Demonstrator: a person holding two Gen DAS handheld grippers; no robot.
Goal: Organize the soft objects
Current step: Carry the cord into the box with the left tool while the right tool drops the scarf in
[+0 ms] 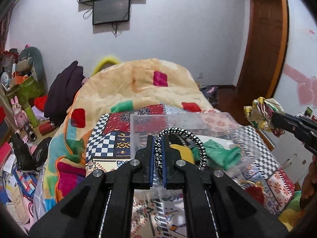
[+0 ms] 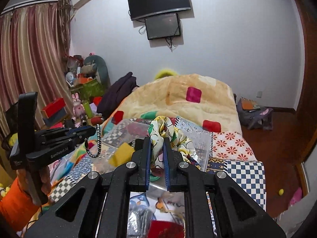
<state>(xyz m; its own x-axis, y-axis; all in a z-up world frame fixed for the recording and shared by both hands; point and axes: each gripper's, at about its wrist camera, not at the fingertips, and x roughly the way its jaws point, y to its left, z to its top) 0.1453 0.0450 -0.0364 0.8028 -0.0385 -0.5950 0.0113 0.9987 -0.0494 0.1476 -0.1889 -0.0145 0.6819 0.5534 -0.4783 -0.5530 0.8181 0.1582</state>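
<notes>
Black-and-white braided cord [image 1: 179, 145] is being pinched by the left gripper [image 1: 157, 158] above the clear box [image 1: 150, 123]; the right gripper [image 2: 157, 154] is clamping a floral scarf [image 2: 170, 136].

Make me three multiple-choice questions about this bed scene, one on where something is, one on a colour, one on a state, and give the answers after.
1. Where is the clear plastic box?
A. on the bed's patchwork cover
B. on the floor
C. on the wall

2. What colours is the braided cord loop?
A. red and green
B. black and white
C. plain yellow

3. What is the right gripper doing?
A. open and empty
B. shut on a floral cloth
C. resting on the floor

Answers: 1 A, the patterned cover shows around and through it. 2 B, its strands alternate dark and light. 3 B, cloth bulges from between the closed fingers; the left gripper likewise pinches the cord.
</notes>
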